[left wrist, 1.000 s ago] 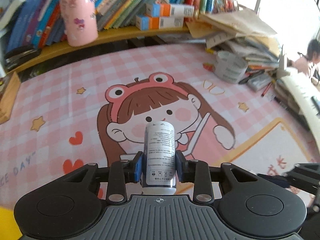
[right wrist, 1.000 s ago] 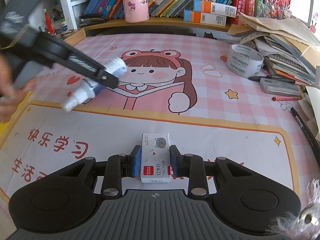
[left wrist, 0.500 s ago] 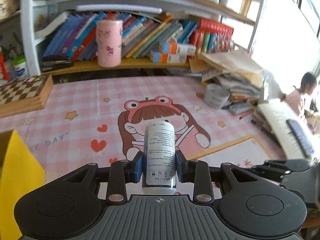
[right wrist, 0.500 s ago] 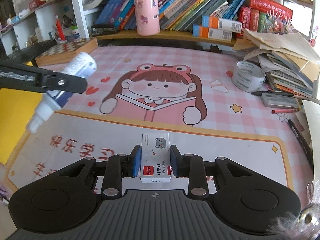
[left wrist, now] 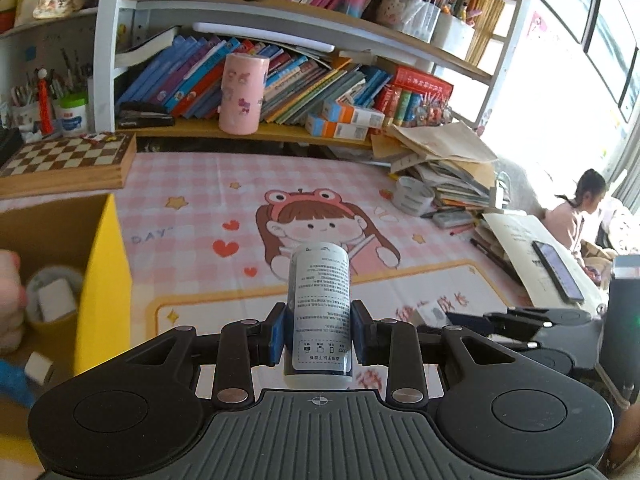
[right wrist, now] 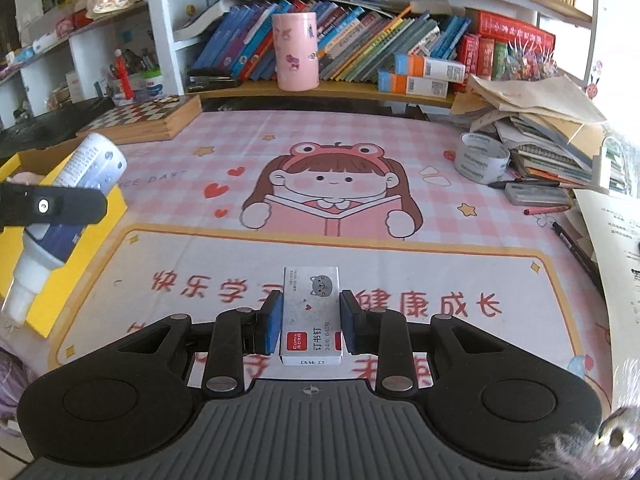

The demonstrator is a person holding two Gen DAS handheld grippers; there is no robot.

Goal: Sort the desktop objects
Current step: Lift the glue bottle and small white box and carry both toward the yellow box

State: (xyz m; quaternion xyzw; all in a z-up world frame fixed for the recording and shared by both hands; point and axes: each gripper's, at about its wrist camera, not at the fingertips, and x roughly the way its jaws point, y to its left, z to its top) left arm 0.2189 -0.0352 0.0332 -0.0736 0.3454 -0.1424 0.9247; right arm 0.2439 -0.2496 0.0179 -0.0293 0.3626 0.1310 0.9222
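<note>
My left gripper (left wrist: 318, 334) is shut on a white glue bottle (left wrist: 319, 308) with printed text, held above the pink cartoon desk mat (left wrist: 248, 200). In the right wrist view the same bottle (right wrist: 68, 216) hangs nozzle-down beside the yellow box (right wrist: 76, 248). My right gripper (right wrist: 311, 320) is shut on a small white staple box (right wrist: 311, 314) with a grey cat picture, lifted over the mat (right wrist: 332, 152). The yellow box (left wrist: 102, 280) stands at the left of the left wrist view, with a roll and small items inside.
A chessboard (left wrist: 68, 160) lies behind the yellow box. A pink cup (right wrist: 296, 52) stands on the low shelf with books. A tape roll (right wrist: 482, 158), pens and a paper stack (right wrist: 548, 128) crowd the right side. A person (left wrist: 576, 208) sits far right.
Both grippers have risen and pulled back from the mat. The left one swung left with the bottle, bringing the yellow box into its view. The right keeps the staple box.
</note>
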